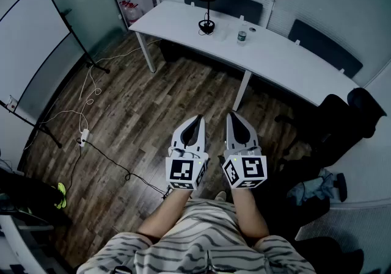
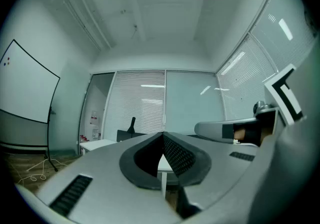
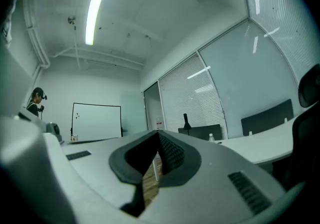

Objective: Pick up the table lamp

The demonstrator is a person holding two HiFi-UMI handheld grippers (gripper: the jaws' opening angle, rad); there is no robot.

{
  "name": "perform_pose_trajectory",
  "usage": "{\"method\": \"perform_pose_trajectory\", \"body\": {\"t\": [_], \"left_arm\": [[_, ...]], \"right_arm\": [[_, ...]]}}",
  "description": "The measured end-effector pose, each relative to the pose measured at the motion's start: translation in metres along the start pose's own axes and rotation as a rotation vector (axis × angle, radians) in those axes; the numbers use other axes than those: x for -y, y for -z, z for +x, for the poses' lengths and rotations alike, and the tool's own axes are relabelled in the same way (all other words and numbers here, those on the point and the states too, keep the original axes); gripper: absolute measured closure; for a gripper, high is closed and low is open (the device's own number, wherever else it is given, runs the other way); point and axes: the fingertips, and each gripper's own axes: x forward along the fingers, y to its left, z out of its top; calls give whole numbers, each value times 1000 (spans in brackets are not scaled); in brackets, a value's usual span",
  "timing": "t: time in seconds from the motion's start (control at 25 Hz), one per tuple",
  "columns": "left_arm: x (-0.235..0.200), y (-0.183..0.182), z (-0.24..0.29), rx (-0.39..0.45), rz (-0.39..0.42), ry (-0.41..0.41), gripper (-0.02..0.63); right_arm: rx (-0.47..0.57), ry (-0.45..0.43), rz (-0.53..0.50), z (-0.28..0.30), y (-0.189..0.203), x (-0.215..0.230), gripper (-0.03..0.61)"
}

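Note:
The black table lamp point(image 1: 208, 7) stands upright on the far side of the long white table point(image 1: 281, 59), well ahead of both grippers. My left gripper point(image 1: 197, 120) and right gripper point(image 1: 234, 118) hover side by side over the wooden floor, close to the person's body, pointing level toward the table. Both are shut, tips together, with nothing between the jaws. In the left gripper view, the lamp point(image 2: 133, 124) is small and distant, left of the closed left gripper tips point(image 2: 163, 133). The right gripper view puts the lamp point(image 3: 186, 121) just right of its own closed right gripper tips point(image 3: 159, 133).
A small bottle point(image 1: 242, 36) stands on the table right of the lamp. Dark chairs point(image 1: 235, 1) line the table's far side. A whiteboard on a stand point(image 1: 30, 41) is at the left, with cables point(image 1: 85, 114) across the floor. Dark seats and clothing point(image 1: 342, 126) crowd the right.

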Motion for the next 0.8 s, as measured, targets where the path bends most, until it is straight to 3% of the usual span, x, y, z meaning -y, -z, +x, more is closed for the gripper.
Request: {"method": "perform_pose_trajectory", "body": {"t": [0.32, 0.8], "left_arm": [[-16, -9, -2, 16, -6, 1, 606], [-59, -16, -27, 31, -9, 65, 606]], "right_arm": [[1, 1, -44, 7, -1, -15, 568], [-12, 55, -66, 20, 14, -65, 568]]}}
